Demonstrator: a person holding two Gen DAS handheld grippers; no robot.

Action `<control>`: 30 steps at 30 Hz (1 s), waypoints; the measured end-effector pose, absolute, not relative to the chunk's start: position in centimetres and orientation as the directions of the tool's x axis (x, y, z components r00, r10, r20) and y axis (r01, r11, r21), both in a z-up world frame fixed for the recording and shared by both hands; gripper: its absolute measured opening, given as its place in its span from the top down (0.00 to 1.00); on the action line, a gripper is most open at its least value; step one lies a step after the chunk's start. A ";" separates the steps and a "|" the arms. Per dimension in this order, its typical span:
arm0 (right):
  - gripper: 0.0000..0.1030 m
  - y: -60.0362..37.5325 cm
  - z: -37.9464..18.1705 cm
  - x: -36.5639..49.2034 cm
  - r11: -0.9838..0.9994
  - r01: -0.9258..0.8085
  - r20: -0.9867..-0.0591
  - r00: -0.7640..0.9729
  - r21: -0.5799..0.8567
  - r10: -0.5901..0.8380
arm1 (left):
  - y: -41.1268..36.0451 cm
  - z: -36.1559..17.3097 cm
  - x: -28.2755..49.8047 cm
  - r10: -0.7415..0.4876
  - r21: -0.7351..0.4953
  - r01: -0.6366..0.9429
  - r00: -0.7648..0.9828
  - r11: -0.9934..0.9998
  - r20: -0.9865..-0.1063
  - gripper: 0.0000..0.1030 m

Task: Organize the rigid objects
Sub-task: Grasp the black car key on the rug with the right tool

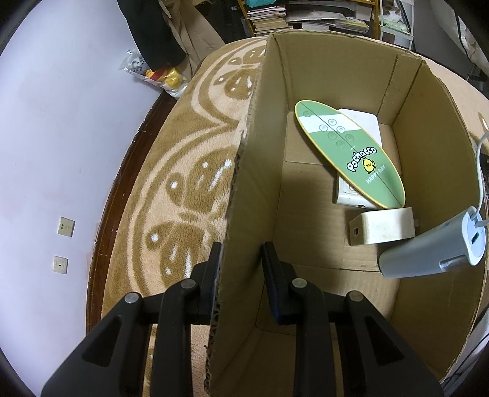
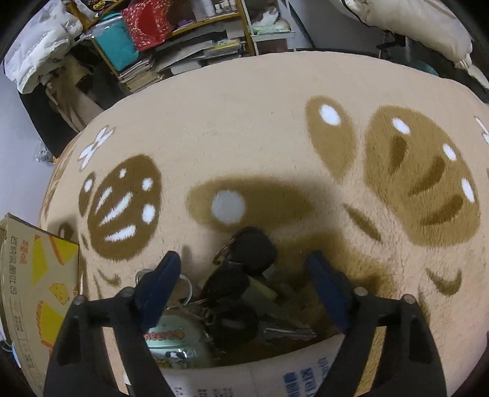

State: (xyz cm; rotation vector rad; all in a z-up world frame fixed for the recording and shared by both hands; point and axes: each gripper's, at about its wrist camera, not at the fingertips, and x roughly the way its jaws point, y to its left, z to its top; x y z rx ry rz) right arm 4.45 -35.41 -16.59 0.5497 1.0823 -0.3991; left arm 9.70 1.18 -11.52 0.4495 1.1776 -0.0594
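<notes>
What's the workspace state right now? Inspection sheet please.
Surface: patterned tan blanket, over a dark wooden edge.
Job's things: cardboard box holds a green oval board lying on a white case, a cream adapter and a grey power bank. Bunch of keys on the blanket.
Clutter: foil bag on the floor.
Grippers: left tongs shut on the box wall; right tongs open, straddling the keys.
Cables: white cable plugged into the power bank.
Surroundings: bookshelf, wall sockets.
</notes>
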 end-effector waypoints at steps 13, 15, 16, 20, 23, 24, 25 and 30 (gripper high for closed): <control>0.68 -34.4 -16.5 4.7 0.840 0.513 -0.914 0.402 0.178 -0.052 | 1.1 -11.6 9.7 0.187 0.311 0.279 0.394 0.909 -0.900 0.75; 0.72 -34.3 -16.2 4.5 0.843 0.508 -0.901 0.428 0.178 -0.067 | 1.1 -11.6 9.8 0.187 0.310 0.278 0.394 0.909 -0.900 0.75; 0.75 -34.3 -16.0 4.5 0.842 0.507 -0.895 0.441 0.182 -0.073 | 1.1 -11.6 9.7 0.186 0.310 0.278 0.393 0.909 -0.900 0.75; 0.76 -33.9 -15.2 4.5 0.846 0.491 -0.865 0.495 0.208 -0.075 | 1.1 -11.6 9.8 0.187 0.311 0.279 0.393 0.909 -0.900 0.75; 0.77 -33.2 -14.8 5.0 0.856 0.478 -0.853 0.514 0.198 -0.090 | 1.1 -11.6 9.7 0.185 0.308 0.278 0.393 0.910 -0.901 0.75; 0.77 -33.0 -14.7 5.0 0.856 0.477 -0.848 0.522 0.200 -0.093 | 1.1 -11.6 9.8 0.185 0.308 0.278 0.392 0.910 -0.901 0.75; 0.77 -32.8 -14.4 5.0 0.856 0.473 -0.839 0.536 0.206 -0.094 | 1.1 -11.6 9.8 0.185 0.307 0.278 0.392 0.910 -0.901 0.75; 0.76 -32.3 -13.0 5.4 0.858 0.450 -0.795 0.601 0.247 -0.086 | 1.1 -11.6 9.8 0.184 0.306 0.278 0.392 0.911 -0.902 0.75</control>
